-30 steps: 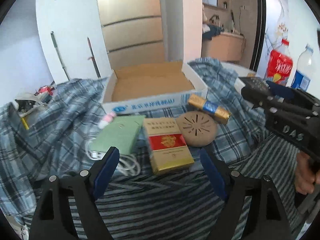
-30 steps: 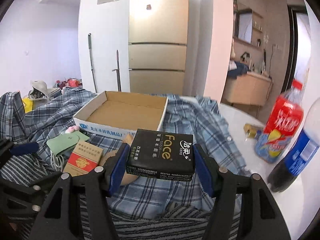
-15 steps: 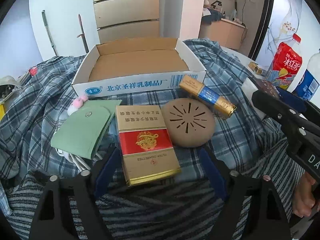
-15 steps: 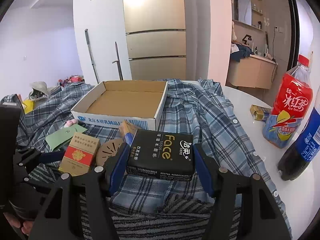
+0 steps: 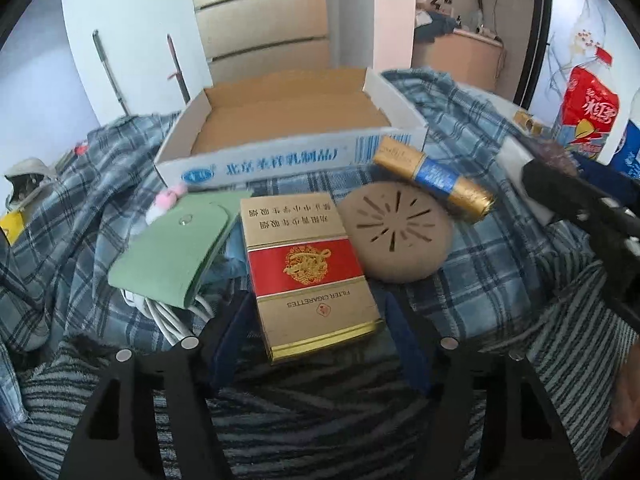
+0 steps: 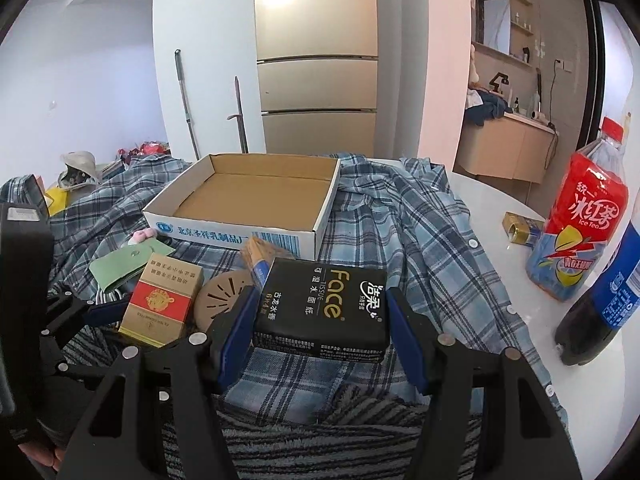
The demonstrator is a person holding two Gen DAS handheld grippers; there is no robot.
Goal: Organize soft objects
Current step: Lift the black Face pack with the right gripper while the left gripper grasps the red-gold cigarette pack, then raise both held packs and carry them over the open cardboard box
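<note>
Nearest the left wrist camera, the left gripper point(image 5: 316, 326) has its jaws astride the near end of the cigarette pack point(image 5: 306, 276), one blue pad on each long side. They are closing on it, but a sliver of gap shows along both sides, so the pads do not seem to press yet. The pack lies flat with its narrow end toward the gripper, which is probably why the approach comes in along its length: the jaws meet the two long, flat faces squarely.

In the right wrist view, the right gripper point(image 6: 320, 320) is clamped on the black tissue pack point(image 6: 322, 304), both pads against its short ends. The pack is carried above the plaid shirt point(image 6: 404, 248), level and label up, a hold that suits a squashy packet which would sag if pinched at a corner.

Just behind the cigarette pack, on the shirt, lie a green pouch point(image 5: 176, 252) over a white cable point(image 5: 168, 316), a round tan disc point(image 5: 400, 236) and a gold and blue tube point(image 5: 434, 178). They are crowded close together, touching or nearly so.

Farther back sits the open cardboard box point(image 5: 296, 156), empty and with its mouth up, most likely where the things are meant to go. To the right, on the bare table point(image 6: 500, 200), stand an iced tea bottle point(image 6: 580, 224) and a cola bottle point(image 6: 604, 300), well apart from the pile.
</note>
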